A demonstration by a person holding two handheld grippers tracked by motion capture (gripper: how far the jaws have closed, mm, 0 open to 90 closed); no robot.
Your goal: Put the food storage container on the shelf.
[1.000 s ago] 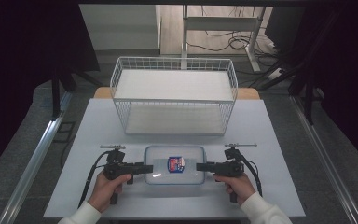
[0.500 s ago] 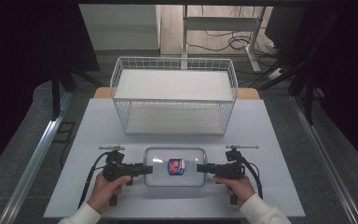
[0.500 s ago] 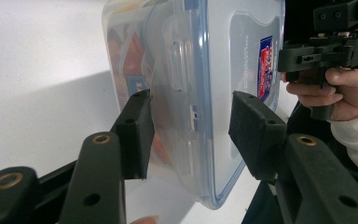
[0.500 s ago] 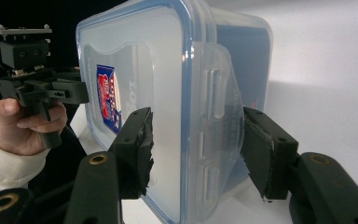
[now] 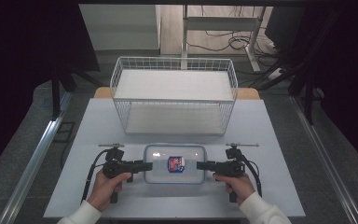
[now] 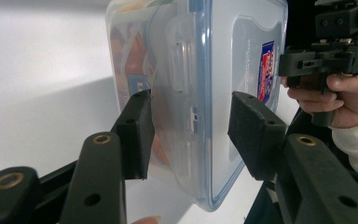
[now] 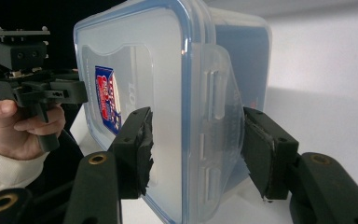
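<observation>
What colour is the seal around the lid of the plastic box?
Blue, running round the edge of the clear lid; clearest in the right gripper view.

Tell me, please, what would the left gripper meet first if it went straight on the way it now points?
The left gripper points across the table at the container, whose end with the latch flap already sits between its jaws. Going on, it would probably run into that end wall almost at once.

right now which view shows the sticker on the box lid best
The high view: the sticker faces the camera, whole, mid-lid on the clear box. Both gripper views catch it edge-on and skewed.
</observation>
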